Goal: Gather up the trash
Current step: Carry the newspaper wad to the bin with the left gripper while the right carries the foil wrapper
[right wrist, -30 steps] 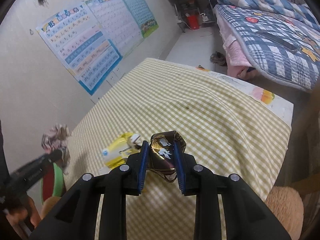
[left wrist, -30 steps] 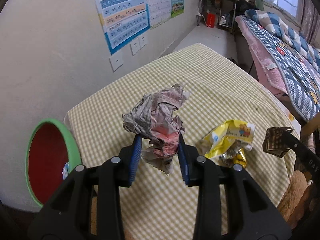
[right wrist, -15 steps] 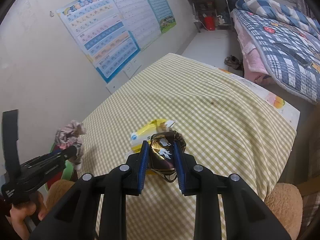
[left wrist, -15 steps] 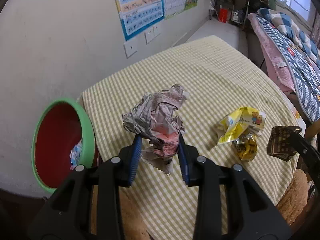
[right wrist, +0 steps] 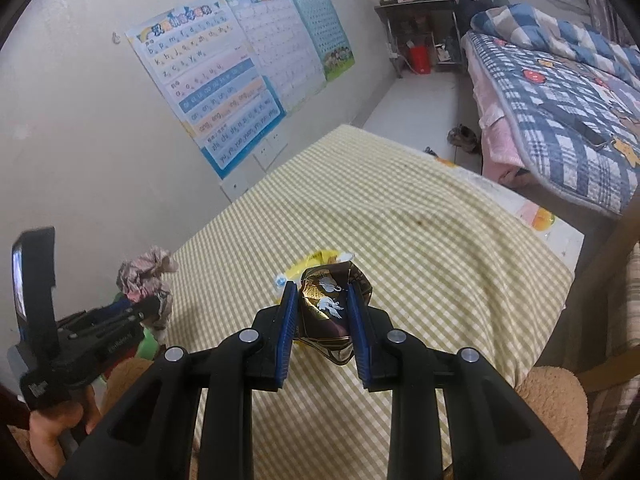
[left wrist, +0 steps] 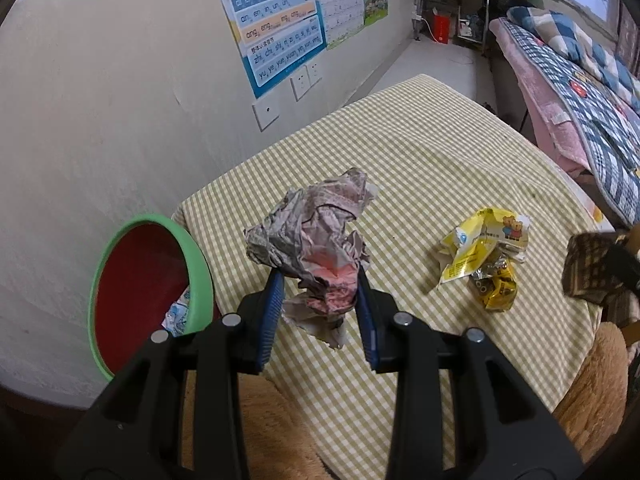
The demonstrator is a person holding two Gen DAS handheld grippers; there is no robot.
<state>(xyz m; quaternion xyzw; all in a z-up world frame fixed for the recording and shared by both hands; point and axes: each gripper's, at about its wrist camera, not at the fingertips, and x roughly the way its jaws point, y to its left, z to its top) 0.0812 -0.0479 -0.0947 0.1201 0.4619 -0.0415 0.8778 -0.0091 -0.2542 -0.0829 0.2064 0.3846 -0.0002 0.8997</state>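
My left gripper (left wrist: 320, 294) is shut on a crumpled grey-pink paper wad (left wrist: 312, 240), held above the near left part of the checked table (left wrist: 420, 168). The wad and left gripper also show at the left in the right wrist view (right wrist: 144, 272). My right gripper (right wrist: 322, 304) is shut on a dark brown-gold foil wrapper (right wrist: 326, 308), held above the table; that wrapper shows at the right edge of the left wrist view (left wrist: 588, 268). A yellow snack wrapper (left wrist: 484, 248) and a small gold wrapper (left wrist: 496, 284) lie on the table. A green-rimmed red bin (left wrist: 200, 276) stands left of the table.
A wall with posters (left wrist: 280, 28) and sockets runs along the table's left side. A bed with a plaid quilt (right wrist: 560, 92) stands to the right. A tan plush cushion (left wrist: 588, 396) sits at the table's near edge. The bin holds a bit of trash (left wrist: 176, 316).
Both grippers have pulled back and risen, still holding their trash. The left one has swung toward the bin, which now shows larger and nearer the wad.
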